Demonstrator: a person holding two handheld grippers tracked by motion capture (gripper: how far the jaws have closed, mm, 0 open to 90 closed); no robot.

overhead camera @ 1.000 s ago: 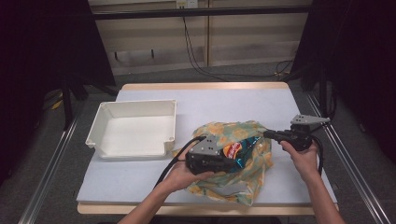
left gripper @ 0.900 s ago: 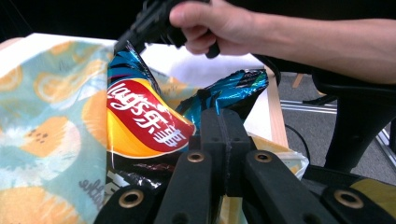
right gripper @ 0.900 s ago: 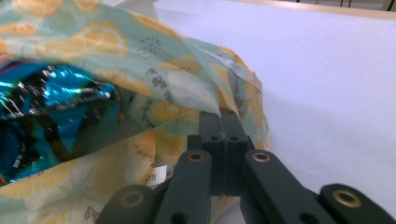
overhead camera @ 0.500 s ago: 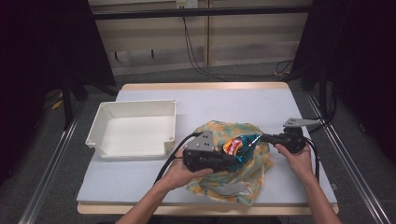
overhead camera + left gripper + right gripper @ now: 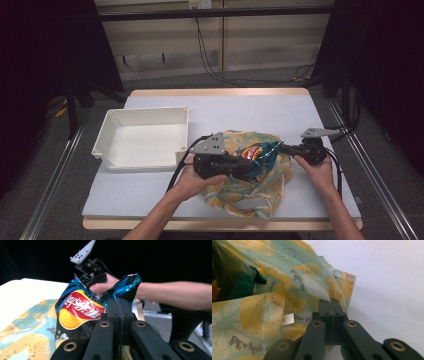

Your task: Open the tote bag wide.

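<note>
Left claw (image 5: 250, 167) is clamped on a blue chip bag (image 5: 257, 155), held at the mouth of a lemon-print cloth bag (image 5: 240, 192) on the counter (image 5: 260, 112). Right claw (image 5: 280, 148), which has slid in w/ its hand toward the chips, pinches the cloth bag's edge shut. Bagging looks underway; white tray (image 5: 145, 142) sits left.

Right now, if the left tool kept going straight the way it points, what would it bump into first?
The left tool is already shut on the chip bag. Straight ahead, beyond the bag, the next thing would probably be the right tool and the hand holding it, though how far off they are is hard to tell.
</note>
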